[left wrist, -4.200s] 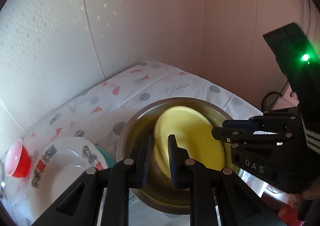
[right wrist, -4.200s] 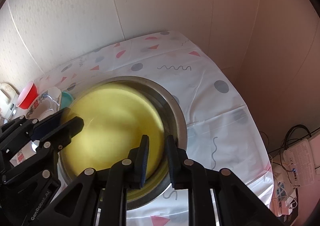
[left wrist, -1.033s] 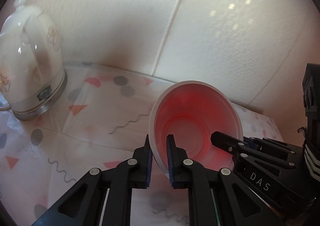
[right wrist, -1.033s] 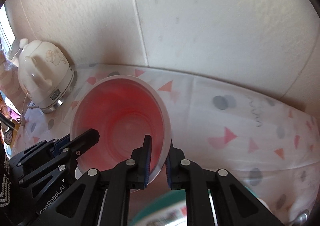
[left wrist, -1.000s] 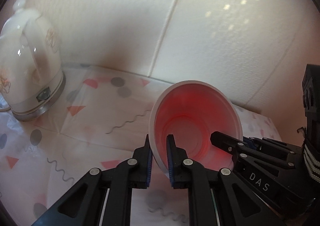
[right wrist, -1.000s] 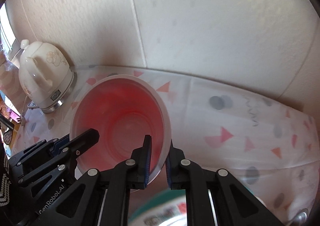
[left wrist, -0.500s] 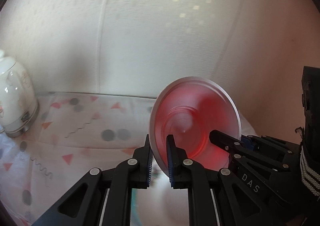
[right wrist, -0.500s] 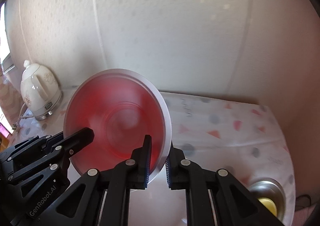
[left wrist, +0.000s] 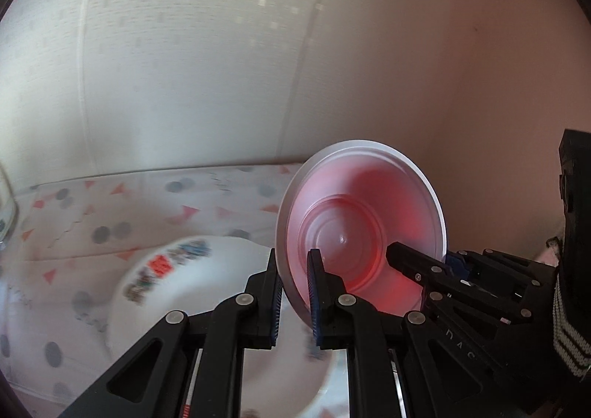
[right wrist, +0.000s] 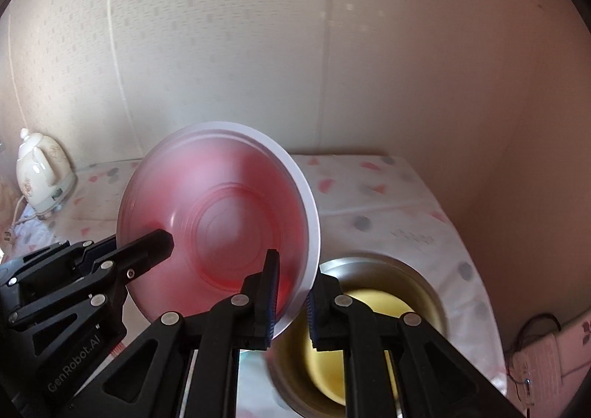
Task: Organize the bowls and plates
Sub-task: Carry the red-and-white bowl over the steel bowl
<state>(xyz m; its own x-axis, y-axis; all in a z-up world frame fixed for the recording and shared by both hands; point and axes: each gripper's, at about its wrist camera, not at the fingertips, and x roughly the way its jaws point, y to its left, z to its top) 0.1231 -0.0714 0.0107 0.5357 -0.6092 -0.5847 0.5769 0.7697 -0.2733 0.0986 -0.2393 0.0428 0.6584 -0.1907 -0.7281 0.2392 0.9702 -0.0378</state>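
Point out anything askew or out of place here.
The red bowl is tipped steeply on edge in mid-air, its rim pinched by both the left tongs and right tongs. Nothing looks spilled or damaged.

We look forward along each hand-held gripper's fingers from close behind, the left view tilted down past the red bowl (left wrist: 360, 233) toward the desk (left wrist: 110, 203) and wall, the right view sharing that bowl (right wrist: 218, 222), desk (right wrist: 388, 189) and wall from its other side.
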